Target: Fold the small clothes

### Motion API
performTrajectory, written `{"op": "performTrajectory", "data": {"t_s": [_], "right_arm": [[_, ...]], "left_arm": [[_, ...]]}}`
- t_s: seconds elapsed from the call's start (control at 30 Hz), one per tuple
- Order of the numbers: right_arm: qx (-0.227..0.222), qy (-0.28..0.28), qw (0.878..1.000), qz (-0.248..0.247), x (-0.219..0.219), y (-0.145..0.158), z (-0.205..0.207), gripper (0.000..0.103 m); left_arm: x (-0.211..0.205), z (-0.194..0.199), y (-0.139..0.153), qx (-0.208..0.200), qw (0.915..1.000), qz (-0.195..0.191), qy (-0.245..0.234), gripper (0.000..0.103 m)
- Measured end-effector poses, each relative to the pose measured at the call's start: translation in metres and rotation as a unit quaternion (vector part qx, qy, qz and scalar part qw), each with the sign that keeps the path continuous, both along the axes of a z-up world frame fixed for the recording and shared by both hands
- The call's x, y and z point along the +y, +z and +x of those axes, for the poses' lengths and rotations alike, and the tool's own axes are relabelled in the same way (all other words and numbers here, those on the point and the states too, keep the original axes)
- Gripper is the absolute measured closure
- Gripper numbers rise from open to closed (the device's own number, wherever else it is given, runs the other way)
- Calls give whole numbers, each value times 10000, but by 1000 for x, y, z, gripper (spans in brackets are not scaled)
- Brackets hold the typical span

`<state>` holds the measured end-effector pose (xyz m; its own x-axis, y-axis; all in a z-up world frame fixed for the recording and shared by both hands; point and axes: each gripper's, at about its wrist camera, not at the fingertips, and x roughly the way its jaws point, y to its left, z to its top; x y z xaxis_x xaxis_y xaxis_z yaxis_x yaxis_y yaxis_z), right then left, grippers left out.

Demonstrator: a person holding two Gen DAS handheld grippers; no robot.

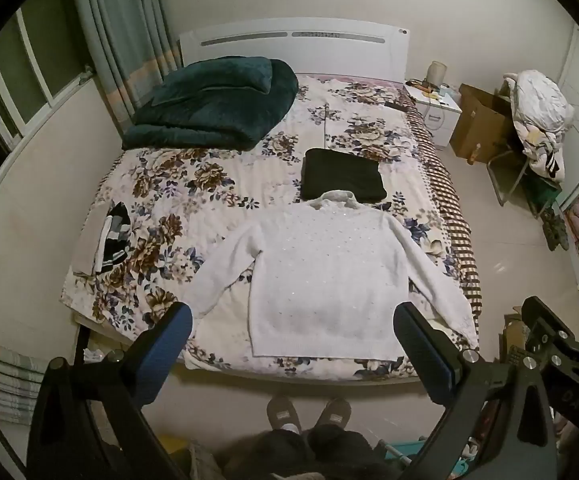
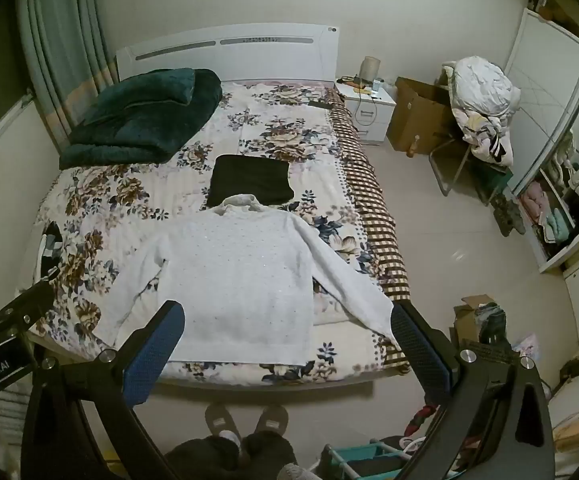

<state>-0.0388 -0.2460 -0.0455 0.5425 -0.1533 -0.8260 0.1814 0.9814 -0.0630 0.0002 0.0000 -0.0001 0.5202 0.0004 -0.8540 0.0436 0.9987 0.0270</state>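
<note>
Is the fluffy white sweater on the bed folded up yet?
No, spread out. The white knitted sweater lies flat on the floral bedspread, both sleeves stretched outward, collar towards the headboard.

Floral-covered bed [image 1: 217, 184] filling the middle of the frame.
On it: white sweater [image 1: 321, 280] spread flat at centre, folded black garment [image 1: 343, 180] touching its collar, green blanket [image 1: 217, 108] upper left, striped clothes [image 1: 109, 240] at the left edge.

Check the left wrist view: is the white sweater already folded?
No, the white sweater lies flat on the bed with both sleeves spread out.
</note>
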Motion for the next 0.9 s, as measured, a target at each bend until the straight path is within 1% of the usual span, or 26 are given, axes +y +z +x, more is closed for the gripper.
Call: {"op": "performTrajectory", "data": {"t_s": [0.9], "right_arm": [[13, 33, 10000, -25, 10, 10, 6, 0]], "left_arm": [[0, 0, 0, -46, 10000, -2, 17, 0]]}}
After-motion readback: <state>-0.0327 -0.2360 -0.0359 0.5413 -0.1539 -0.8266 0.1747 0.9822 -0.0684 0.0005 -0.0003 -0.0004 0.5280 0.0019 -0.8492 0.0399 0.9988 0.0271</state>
